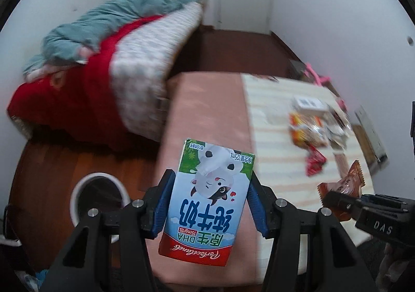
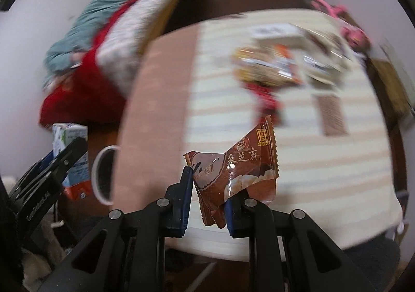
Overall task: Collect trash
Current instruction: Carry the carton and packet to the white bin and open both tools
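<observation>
My left gripper [image 1: 210,183] is shut on a small blue-and-white milk carton [image 1: 207,216] with a cartoon cow, held upside down above the table's near left corner. In the right wrist view the same carton [image 2: 68,136] and left gripper [image 2: 62,155] show at the left, over the floor. My right gripper [image 2: 208,188] is shut on a crumpled brown snack wrapper [image 2: 233,170] that sticks up from its blue pads. The left wrist view shows that gripper [image 1: 334,199] and the wrapper [image 1: 345,183] at the right. A white round bin [image 1: 99,198] stands on the floor left of the table.
The table has a pink cloth [image 1: 207,110] and a striped cloth [image 1: 269,115]. A blurred heap of wrappers and packets [image 1: 311,128] and a red wrapper [image 1: 315,161] lie at its far right. A bed with red and teal bedding [image 1: 85,63] stands behind, on a dark wooden floor.
</observation>
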The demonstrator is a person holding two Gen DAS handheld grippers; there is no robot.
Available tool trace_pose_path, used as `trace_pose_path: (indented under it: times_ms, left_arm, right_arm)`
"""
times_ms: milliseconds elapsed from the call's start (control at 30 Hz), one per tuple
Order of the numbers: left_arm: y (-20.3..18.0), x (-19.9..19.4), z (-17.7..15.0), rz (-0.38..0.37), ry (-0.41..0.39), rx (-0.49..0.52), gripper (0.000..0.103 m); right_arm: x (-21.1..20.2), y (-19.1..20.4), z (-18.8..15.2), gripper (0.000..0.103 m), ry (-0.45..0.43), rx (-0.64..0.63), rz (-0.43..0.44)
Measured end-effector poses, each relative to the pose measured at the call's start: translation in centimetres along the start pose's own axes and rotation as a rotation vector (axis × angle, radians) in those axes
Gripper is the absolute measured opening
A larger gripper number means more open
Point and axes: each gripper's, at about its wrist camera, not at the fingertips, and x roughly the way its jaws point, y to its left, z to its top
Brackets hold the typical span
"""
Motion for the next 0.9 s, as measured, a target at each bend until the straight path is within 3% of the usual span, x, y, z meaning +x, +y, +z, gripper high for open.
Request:
trace_pose_path:
  times_ms: [333, 533, 700, 900]
  left_arm:
    - [15.9, -0.9, 0.9, 0.074, 0.006, -0.205, 0.05]
    - [26.9, 4.1, -1.3, 0.083, 0.138, -0.37, 0.05]
    - [33.9, 10.2, -4.5, 0.063, 0.281, -0.487, 0.05]
    - [38.4, 17.8, -7.9, -0.054, 0.431, -0.599, 0.051]
  right_arm:
    - [5.6, 19.4, 1.4, 0.023, 0.094, -0.26, 0.18]
    - [14.2, 28.4, 0.5, 0.023, 0.234, -0.356, 0.208]
    - [23.0, 33.0, -1.3, 0.023, 0.375, -0.404, 0.191]
    - [32.0, 35.6, -3.1, 0.023, 0.496, -0.435, 0.133]
